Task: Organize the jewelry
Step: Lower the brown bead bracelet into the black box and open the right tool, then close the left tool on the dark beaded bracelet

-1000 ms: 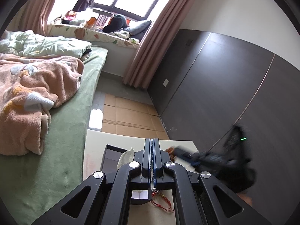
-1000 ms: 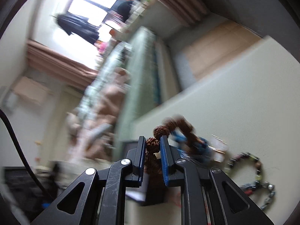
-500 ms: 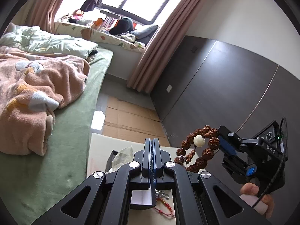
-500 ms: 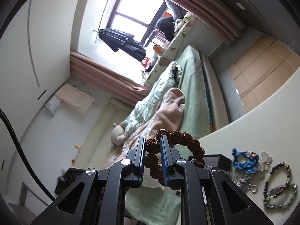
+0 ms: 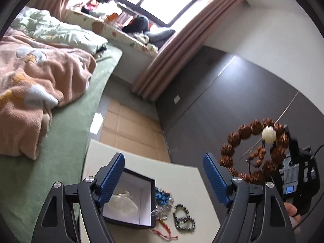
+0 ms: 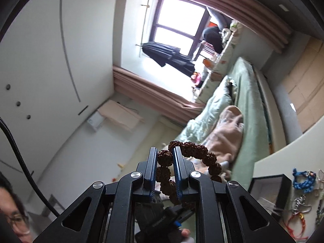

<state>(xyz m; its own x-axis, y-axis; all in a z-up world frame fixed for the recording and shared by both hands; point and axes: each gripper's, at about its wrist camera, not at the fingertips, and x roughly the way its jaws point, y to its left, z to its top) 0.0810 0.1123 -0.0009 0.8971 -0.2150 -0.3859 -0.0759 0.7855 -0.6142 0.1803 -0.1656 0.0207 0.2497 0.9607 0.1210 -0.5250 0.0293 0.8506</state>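
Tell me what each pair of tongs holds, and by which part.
Right tongs: brown bead bracelet, pinched on one bead of its ring. Left tongs: opening, nothing between them.

Daylight fills both of your views, pouring in through the window (image 5: 160, 2), whose panes are blown out to plain white. In your left wrist view the window seat (image 5: 113, 23) below it loses detail in that glare, while the dark wall panels (image 5: 232, 105) carry one bright streak of reflected light. The table (image 5: 182, 180) is evenly lit, with only soft shadows. Both pictures bend strongly at the edges — straight lines curve, and black lens corners frame each one. Your right wrist view is tilted and slightly smeared; the bed (image 6: 249, 109) looks soft, while the beaded bracelet (image 6: 194, 151) close to the lens stays fairly sharp.
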